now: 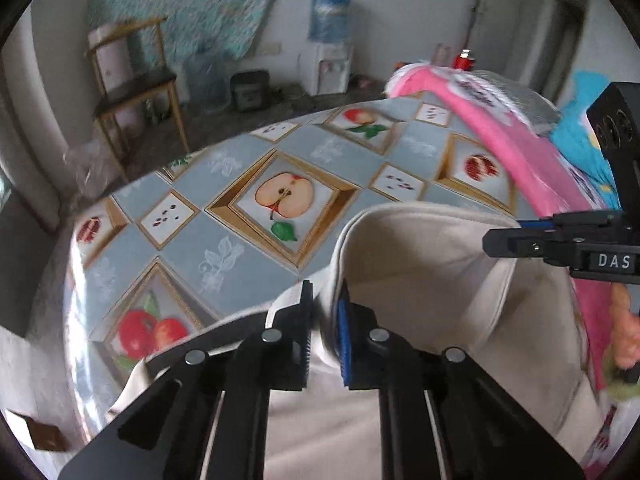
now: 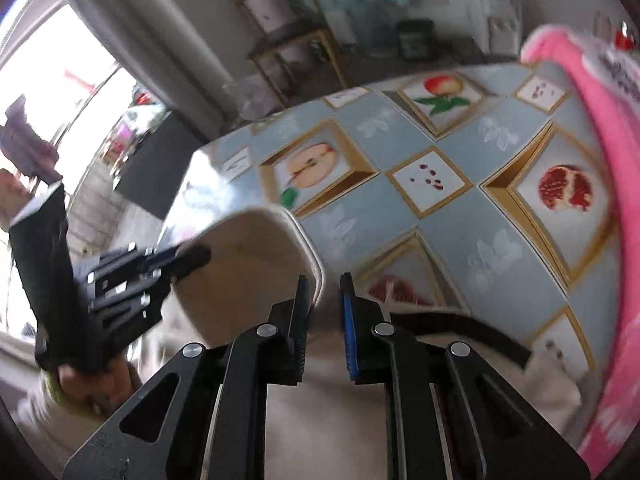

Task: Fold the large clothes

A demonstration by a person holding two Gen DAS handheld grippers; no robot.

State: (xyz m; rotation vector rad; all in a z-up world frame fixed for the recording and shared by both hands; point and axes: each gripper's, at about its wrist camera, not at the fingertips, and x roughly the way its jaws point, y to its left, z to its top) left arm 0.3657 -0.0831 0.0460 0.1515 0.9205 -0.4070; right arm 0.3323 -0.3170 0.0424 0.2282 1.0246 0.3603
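A cream garment lies on the fruit-print tablecloth, its edge lifted and curled over in a loop. In the left wrist view my left gripper is shut on a fold of this cloth, which fills the narrow gap between the pads. My right gripper enters from the right and pinches the same raised edge. In the right wrist view the right gripper is shut on the cream garment, and the left gripper grips the lifted edge at the left. A black band runs across the cloth to the right.
A pink garment and a blue one are piled along the table's right side. The table's far and left edges drop to the floor. Beyond stand a wooden chair and a water dispenser. A person's hand holds the left gripper.
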